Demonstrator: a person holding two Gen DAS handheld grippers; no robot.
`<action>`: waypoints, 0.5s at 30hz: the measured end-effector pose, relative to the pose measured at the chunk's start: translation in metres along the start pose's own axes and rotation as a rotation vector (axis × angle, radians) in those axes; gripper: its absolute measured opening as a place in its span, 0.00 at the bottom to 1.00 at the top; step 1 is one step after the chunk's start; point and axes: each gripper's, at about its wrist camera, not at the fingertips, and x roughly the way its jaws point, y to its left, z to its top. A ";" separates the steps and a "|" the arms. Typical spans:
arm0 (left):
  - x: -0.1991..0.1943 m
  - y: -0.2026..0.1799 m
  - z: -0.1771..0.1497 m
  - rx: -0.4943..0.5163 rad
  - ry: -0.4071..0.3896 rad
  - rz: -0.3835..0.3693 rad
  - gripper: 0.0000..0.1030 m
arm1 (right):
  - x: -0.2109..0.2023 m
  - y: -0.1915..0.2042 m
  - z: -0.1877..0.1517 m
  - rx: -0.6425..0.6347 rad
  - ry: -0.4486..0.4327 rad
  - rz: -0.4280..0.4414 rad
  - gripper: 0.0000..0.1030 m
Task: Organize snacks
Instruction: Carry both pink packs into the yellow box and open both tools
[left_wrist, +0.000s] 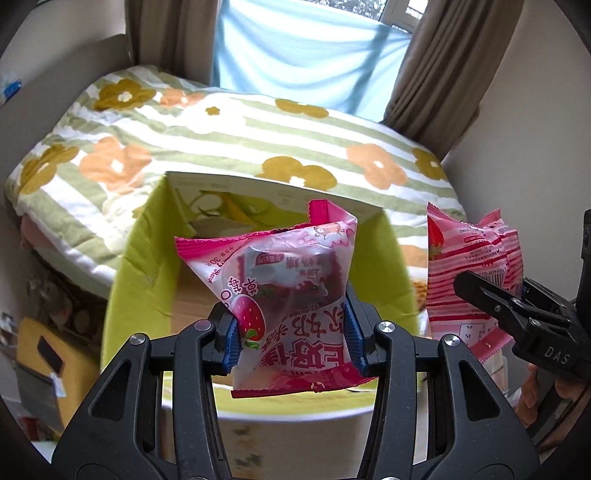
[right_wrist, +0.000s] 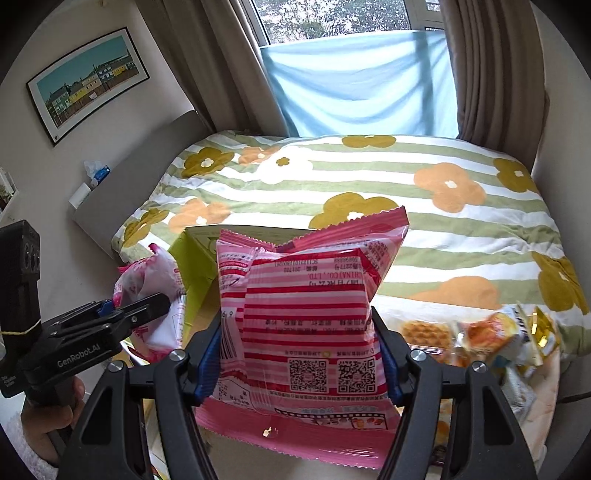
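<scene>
Left gripper (left_wrist: 291, 339) clenched on a strawberry pack (left_wrist: 280, 295) over the green box (left_wrist: 136, 266), right gripper (right_wrist: 299, 354) grasping a striped pack (right_wrist: 306, 314) just right of it; slick film could slip and miss the box.
</scene>
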 end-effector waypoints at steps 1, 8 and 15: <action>0.006 0.010 0.004 0.001 0.013 0.002 0.41 | 0.008 0.007 0.001 0.005 0.008 -0.002 0.62; 0.065 0.057 0.016 0.045 0.126 0.020 0.41 | 0.062 0.035 0.003 0.048 0.080 -0.026 0.62; 0.107 0.069 0.024 0.077 0.188 0.043 0.41 | 0.095 0.035 0.004 0.053 0.140 -0.043 0.63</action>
